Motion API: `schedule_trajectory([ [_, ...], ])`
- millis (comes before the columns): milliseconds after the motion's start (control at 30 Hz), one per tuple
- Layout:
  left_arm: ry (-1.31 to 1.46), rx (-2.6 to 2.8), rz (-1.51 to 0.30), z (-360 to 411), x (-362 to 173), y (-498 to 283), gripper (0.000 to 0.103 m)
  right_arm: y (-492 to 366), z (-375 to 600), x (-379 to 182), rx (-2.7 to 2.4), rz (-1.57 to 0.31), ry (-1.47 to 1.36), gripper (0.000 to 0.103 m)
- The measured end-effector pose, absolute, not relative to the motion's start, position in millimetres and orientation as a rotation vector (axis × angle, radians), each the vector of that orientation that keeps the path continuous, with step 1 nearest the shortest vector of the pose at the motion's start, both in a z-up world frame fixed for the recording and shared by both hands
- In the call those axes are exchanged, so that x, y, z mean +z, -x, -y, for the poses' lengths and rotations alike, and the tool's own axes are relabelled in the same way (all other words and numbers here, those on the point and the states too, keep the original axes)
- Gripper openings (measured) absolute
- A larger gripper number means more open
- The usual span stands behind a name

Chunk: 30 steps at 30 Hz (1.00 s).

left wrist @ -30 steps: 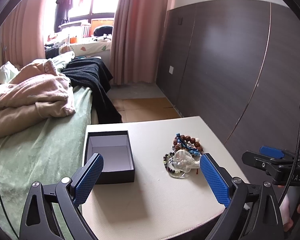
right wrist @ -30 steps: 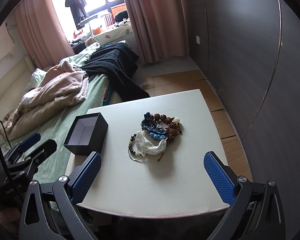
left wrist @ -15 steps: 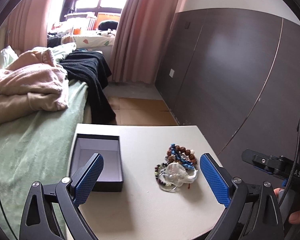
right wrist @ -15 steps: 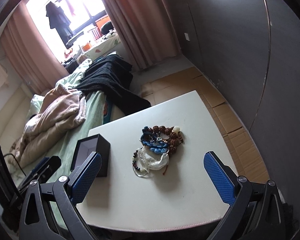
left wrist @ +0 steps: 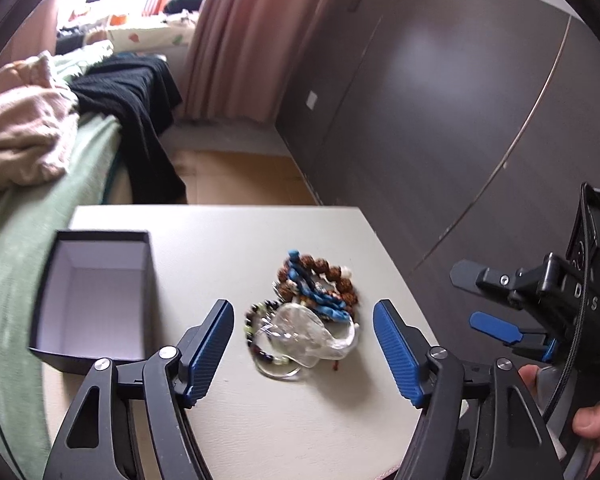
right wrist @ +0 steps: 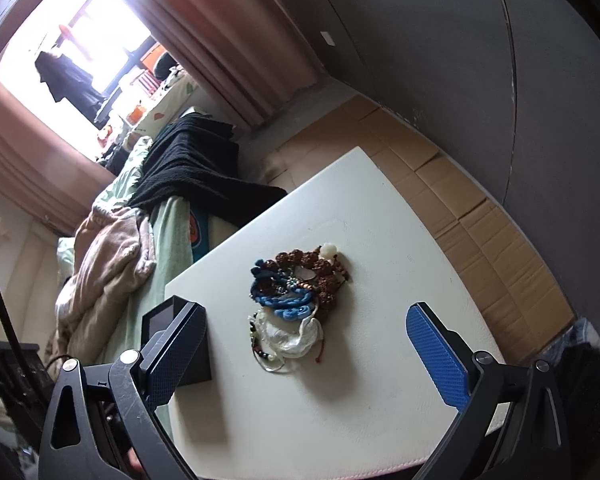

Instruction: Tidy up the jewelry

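A pile of jewelry [left wrist: 306, 310] lies on the white table [left wrist: 228, 240]: brown bead bracelets, a blue cord piece, a clear plastic bag, a dark bead bracelet. An open black box [left wrist: 94, 300] with a white inside stands left of the pile. My left gripper [left wrist: 303, 346] is open and empty, its fingers either side of the pile and just in front of it. My right gripper [right wrist: 306, 354] is open and empty, in front of the pile [right wrist: 296, 296]; its left finger covers part of the box [right wrist: 168, 320]. The right gripper also shows in the left wrist view [left wrist: 496, 326].
A bed with a green cover [left wrist: 28, 208], a pink blanket [left wrist: 24, 128] and a black garment [left wrist: 136, 92] lies left of the table. A dark panelled wall [left wrist: 440, 112] runs on the right. Cardboard [right wrist: 460, 200] covers the floor beyond the table.
Both grippers have moved forward and down toward the jewelry pile. The right wrist view has tilted to the left. Both stay open.
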<state>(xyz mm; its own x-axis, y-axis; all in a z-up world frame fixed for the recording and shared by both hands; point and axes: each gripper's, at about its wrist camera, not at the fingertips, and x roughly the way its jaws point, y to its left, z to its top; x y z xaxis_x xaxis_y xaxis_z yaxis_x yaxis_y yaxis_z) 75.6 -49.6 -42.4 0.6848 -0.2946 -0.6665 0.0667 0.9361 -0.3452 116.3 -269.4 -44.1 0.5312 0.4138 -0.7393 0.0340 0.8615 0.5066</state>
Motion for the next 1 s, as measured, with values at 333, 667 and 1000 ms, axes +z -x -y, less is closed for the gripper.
schedule_trajectory([
  [333,0.263,-0.238,-0.901,76.8,-82.7,-105.6,0.052,-137.4,278.4,-67.6,0.231,-1.058,-0.575,0.102],
  [667,0.176,-0.229,-0.922,72.9,-96.1,-120.8,0.001,-156.7,262.4,-92.4,0.283,-1.129,-0.626,0.097],
  [1000,0.218,-0.233,-0.798,49.5,-60.8,-108.3,0.001,-168.8,234.4,-130.5,0.387,-1.235,-0.773,0.054],
])
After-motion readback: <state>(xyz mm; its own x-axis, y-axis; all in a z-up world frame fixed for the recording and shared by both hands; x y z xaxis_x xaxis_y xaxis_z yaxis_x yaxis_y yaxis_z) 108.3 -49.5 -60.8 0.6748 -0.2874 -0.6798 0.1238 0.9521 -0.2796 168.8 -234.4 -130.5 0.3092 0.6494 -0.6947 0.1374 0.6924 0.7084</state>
